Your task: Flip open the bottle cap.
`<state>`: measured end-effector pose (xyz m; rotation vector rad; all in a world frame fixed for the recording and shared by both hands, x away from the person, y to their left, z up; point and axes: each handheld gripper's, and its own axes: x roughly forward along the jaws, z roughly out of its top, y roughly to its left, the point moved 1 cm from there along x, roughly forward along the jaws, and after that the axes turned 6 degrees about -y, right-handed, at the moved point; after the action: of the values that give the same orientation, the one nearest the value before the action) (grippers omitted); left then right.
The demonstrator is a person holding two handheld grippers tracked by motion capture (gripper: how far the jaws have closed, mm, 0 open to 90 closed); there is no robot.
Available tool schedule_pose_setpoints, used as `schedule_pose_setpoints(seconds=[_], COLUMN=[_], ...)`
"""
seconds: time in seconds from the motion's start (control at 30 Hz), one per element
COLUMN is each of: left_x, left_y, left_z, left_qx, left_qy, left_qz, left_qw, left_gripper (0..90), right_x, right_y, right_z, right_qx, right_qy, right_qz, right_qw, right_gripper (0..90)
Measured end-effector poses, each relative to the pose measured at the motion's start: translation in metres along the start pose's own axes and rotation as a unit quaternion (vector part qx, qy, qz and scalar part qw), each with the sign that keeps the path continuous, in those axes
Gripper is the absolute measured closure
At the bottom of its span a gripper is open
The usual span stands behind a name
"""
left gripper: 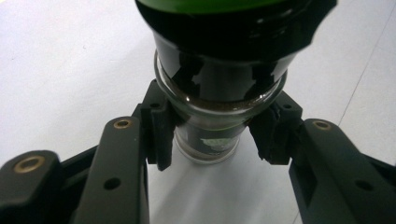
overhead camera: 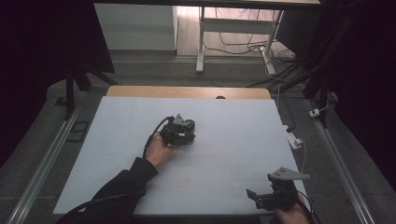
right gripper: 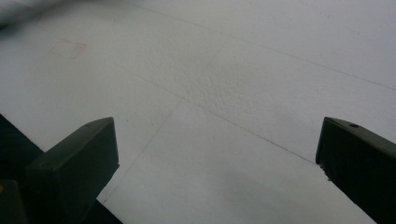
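Nearest the lens, left gripper view: left gripper (left gripper: 215, 130) clamped on a small glass jar (left gripper: 219, 88), black pads (left gripper: 161, 126) pressing the clear wall from both sides, just under the bulging shoulder. Above the grip, a broad black collar with a green cap (left gripper: 233, 23). Contents dark, level not readable.

Location, high view: jar (overhead camera: 189, 125) near the middle of the white table (overhead camera: 233, 154), a little left of centre, at the tip of the left gripper (overhead camera: 180, 132), with the left hand (overhead camera: 159, 148) behind it. Base appears to sit on or just over the sheet; contact not certain.

Handling, judged: rigid, smooth, breakable glass. Probably slippery against the pads, so a firm but not crushing squeeze is advised. Modest weight likely, with a top-heavy bias from the wide cap. Best hold as now, on the narrower body below the shoulder, where the bulge should stop downward slip. Avoid gripping the cap alone, since it may turn or come loose.

Writing: small label (left gripper: 215, 142) low on the jar, pale green-and-white mark, too small and blurred to read. No brand legible. Faint reddish square (right gripper: 67, 47) on the sheet, no text in it.

Right gripper (right gripper: 217, 154) at the near right table edge, jaws wide apart over bare sheet, nothing between them.
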<state>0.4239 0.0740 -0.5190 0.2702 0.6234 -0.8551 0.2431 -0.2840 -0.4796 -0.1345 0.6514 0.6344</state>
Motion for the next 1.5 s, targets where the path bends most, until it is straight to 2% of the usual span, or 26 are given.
schedule_pose_setpoints(seconds=[0.17, 0.27, 0.53, 0.87, 1.07, 1.4, 1.5], left_x=[0.000, 0.000, 0.000, 0.000, 0.000, 0.000, 0.001], left_y=[0.000, 0.000, 0.000, 0.001, 0.001, 0.001, 0.000], left_z=[-0.001, -0.001, -0.002, -0.002, -0.002, -0.002, -0.003], left_qx=[0.001, 0.001, 0.003, 0.005, 0.005, 0.006, 0.007], left_qy=[-0.001, -0.002, -0.007, -0.007, -0.007, -0.006, -0.008], left_qz=[0.000, 0.000, -0.002, -0.005, -0.005, -0.004, -0.002], left_qw=[1.0000, 1.0000, 1.0000, 0.9999, 1.0000, 1.0000, 0.9999], left_gripper=[53.3, 53.4, 53.4, 53.4, 53.4, 53.4, 53.4], right_x=[-0.002, -0.003, -0.002, 0.003, 0.008, 0.024, 0.030], right_y=[0.000, 0.001, 0.011, 0.018, 0.024, 0.040, 0.043], right_z=[0.000, 0.002, 0.008, 0.020, 0.029, 0.046, 0.053], right_qx=[0.001, 0.004, -0.013, -0.026, -0.031, -0.057, -0.060], right_qy=[-0.007, -0.017, -0.028, -0.032, -0.041, -0.043, -0.051], right_qz=[-0.004, 0.002, 0.012, 0.043, 0.070, 0.096, 0.106], right_qw=[1.0000, 0.9999, 0.9994, 0.9982, 0.9962, 0.9928, 0.9912], right_gripper=[0.0, 0.0, 0.0, 0.0, 0.0, 0.0, 0.0])
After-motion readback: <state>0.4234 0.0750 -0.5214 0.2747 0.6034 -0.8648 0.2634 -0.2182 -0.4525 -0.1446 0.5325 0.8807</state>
